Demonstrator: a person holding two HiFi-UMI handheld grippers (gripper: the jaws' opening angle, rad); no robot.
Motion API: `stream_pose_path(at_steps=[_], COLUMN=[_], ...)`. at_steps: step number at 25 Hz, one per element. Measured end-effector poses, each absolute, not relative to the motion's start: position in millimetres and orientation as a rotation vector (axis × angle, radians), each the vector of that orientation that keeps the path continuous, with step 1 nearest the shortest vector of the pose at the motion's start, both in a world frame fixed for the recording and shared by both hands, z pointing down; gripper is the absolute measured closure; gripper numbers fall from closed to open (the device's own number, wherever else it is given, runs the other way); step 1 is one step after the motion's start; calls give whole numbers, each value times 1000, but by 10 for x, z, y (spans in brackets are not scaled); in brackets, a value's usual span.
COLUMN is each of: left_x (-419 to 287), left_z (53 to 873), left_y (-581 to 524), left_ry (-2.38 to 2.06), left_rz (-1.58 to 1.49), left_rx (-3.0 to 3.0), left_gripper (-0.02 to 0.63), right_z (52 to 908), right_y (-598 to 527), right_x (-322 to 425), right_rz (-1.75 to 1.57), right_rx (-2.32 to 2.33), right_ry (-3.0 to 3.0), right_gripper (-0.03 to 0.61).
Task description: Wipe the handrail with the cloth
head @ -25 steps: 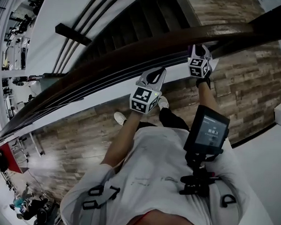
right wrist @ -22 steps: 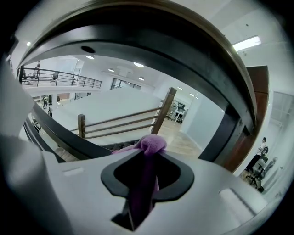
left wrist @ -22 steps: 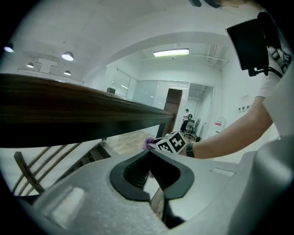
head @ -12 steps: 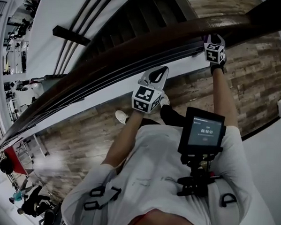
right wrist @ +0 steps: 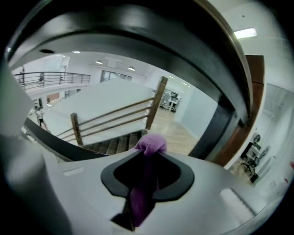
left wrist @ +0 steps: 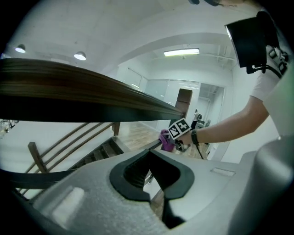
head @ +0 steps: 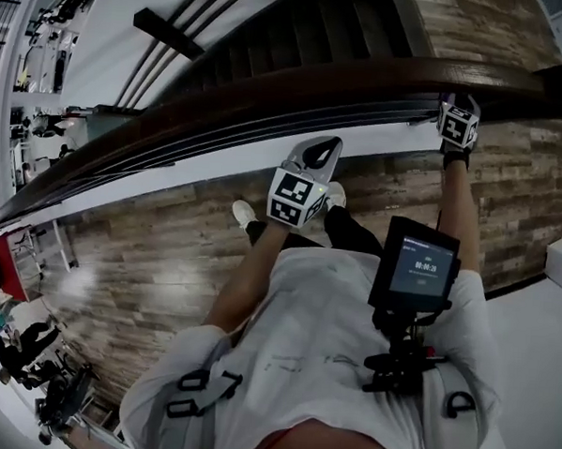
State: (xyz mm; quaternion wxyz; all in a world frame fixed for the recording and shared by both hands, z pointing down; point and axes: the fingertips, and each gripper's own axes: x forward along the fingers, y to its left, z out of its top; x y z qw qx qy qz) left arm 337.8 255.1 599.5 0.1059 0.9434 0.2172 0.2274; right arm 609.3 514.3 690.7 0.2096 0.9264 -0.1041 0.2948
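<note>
One handrail (head: 269,89) runs from eight to two o'clock. There are two grippers, left gripper (head: 324,148) and right gripper (head: 458,99), and one cloth (right wrist: 150,144). Two shoes (head: 242,212) (head: 334,195) and one screen (head: 418,268) sit near centre.

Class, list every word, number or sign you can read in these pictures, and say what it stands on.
Screen: a row of digits, too blurred to read.
Left marker cube, right marker cube: black-and-white squares, no words.
Nothing else is readable.
</note>
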Motion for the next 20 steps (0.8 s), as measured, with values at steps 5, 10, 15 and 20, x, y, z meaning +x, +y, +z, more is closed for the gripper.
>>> stream_pose_path(at_steps=[5, 10, 15, 20], left_x=[3049, 2356, 1383, 475], left_z=[6063, 6073, 6083, 6140], left_y=[2090, 751, -616, -1644], left_ry=[372, 3, -398, -647], left_rz=[647, 630, 590, 553], left_rx=[2802, 2787, 2718, 2653], left_gripper=[614, 614, 614, 614], right_z=[6869, 6942, 7042, 7336], right_y=[3944, 1868, -61, -1473], right_x=[5097, 3655, 2376, 1322], right_rz=[650, 560, 539, 532], right_rx=[2494, 2337, 2033, 1841], right_ry=[-714, -1265, -1709, -1848], right_gripper=[523, 518, 515, 518])
